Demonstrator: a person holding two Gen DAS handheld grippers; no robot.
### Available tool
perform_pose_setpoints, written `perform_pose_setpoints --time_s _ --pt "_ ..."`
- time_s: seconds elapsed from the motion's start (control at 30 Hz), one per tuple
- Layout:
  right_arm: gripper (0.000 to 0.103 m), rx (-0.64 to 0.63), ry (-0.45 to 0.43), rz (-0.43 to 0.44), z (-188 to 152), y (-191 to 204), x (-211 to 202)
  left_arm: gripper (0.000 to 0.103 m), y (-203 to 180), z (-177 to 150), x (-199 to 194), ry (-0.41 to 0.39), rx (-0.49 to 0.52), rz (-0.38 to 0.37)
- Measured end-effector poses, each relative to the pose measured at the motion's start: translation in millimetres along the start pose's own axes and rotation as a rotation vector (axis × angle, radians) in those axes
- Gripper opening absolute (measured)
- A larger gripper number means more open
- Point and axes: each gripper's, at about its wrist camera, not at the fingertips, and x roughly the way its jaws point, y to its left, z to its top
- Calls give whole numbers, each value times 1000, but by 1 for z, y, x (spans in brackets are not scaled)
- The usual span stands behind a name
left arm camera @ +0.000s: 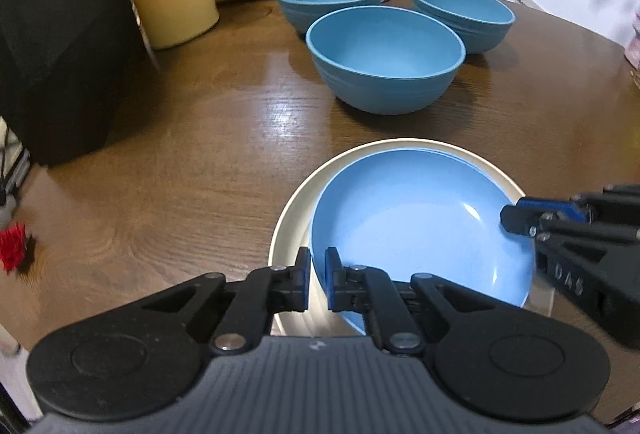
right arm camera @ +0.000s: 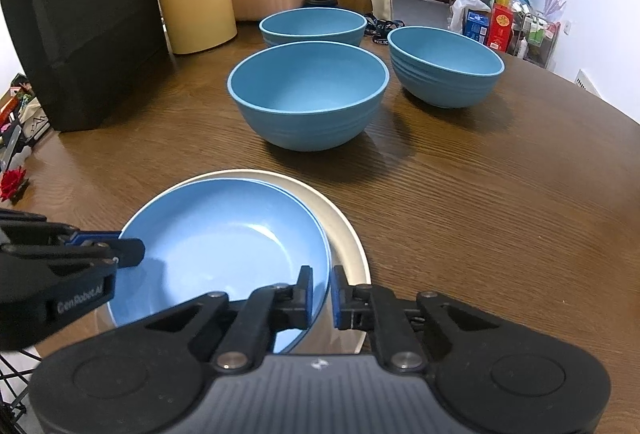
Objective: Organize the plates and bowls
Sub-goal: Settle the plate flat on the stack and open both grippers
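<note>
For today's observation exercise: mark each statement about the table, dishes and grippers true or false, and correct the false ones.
1. Three blue bowls stand apart on the wooden table. True: nearest bowl, right bowl, far bowl.
2. The blue plate lies on a cream plate. True.
3. The left gripper hangs clear of the plates. False: its jaws are shut on the blue plate's rim.
4. The right gripper holds a bowl. False: it grips the blue plate's rim.
5. The bowls are stacked. False: each stands alone.
</note>
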Motion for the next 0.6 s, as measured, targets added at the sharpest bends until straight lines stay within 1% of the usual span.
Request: perform_pose_setpoints --time_s 0.17,0.4,0.57,0.6 --pt "7 6 5 2 -1 -1 2 8 -5 -7 0 -39 44 17" --pt "6 20 -10 10 -2 -3 -2 8 0 -9 -2 -51 24 3" --pt "6 17 -24 7 -4 -4 -6 8 -2 -8 -8 -71 33 -4" --pt "3 16 -29 17 -4 -4 -7 8 -2 -8 -8 -71 34 -10"
